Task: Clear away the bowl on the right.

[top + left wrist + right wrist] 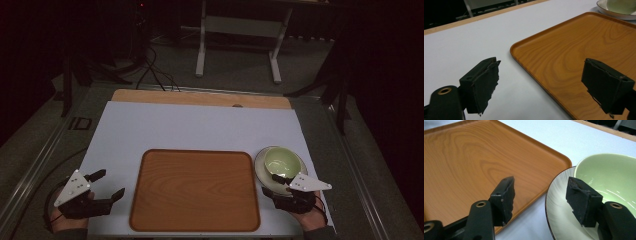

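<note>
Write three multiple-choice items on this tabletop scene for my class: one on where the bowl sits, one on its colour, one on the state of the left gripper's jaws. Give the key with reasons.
1. Where does the bowl sit?
A. on the wooden tray
B. on a plate right of the tray
C. on the floor

2. What colour is the bowl's inside?
A. pale green
B. red
C. black

3. How do the left gripper's jaws stand?
A. shut on the tray's rim
B. shut on the bowl
C. open, holding nothing

Key: 1 B, the bowl rests on the plate beside the tray. 2 A, the right gripper view shows a light green glaze. 3 C, the left gripper view shows a wide gap between the jaws.
</note>
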Available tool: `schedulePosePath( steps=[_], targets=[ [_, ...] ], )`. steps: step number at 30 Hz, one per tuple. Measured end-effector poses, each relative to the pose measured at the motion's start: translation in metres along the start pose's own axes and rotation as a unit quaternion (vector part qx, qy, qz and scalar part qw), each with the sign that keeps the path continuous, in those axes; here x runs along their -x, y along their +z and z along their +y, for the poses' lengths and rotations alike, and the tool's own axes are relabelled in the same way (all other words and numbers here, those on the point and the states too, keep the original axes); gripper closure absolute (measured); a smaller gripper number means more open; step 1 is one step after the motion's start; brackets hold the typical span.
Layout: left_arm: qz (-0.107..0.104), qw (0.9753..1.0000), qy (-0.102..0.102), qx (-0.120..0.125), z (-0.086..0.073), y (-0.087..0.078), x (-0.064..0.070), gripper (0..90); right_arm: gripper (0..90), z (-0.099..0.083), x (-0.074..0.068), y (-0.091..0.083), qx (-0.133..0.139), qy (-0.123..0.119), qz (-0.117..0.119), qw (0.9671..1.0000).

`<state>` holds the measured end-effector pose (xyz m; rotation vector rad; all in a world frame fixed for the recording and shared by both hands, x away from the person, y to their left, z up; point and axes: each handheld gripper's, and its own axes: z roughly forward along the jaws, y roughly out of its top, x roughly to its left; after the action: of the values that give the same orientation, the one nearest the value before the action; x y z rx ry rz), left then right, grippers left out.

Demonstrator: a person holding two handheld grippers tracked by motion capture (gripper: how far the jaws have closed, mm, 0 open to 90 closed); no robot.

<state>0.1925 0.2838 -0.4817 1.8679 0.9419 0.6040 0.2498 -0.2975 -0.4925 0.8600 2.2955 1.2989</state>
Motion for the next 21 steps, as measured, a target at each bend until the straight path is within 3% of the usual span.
schedulePosePath(
  steps=[11, 21],
  targets=[
    [-0.006, 1.0, 0.003, 0.003, 0.0004, 0.0012, -0.0012, 14.9, 39.1, -0.0004, 0.001, -0.002, -0.005, -0.004, -0.005, 1.0],
    [-0.007, 1.0, 0.005, -0.002, 0.0007, 0.0027, -0.0015, 14.8, 39.1, 0.0023, 0.0036, -0.0074, 0.009, -0.002, -0.007, 0.9999]
  ],
)
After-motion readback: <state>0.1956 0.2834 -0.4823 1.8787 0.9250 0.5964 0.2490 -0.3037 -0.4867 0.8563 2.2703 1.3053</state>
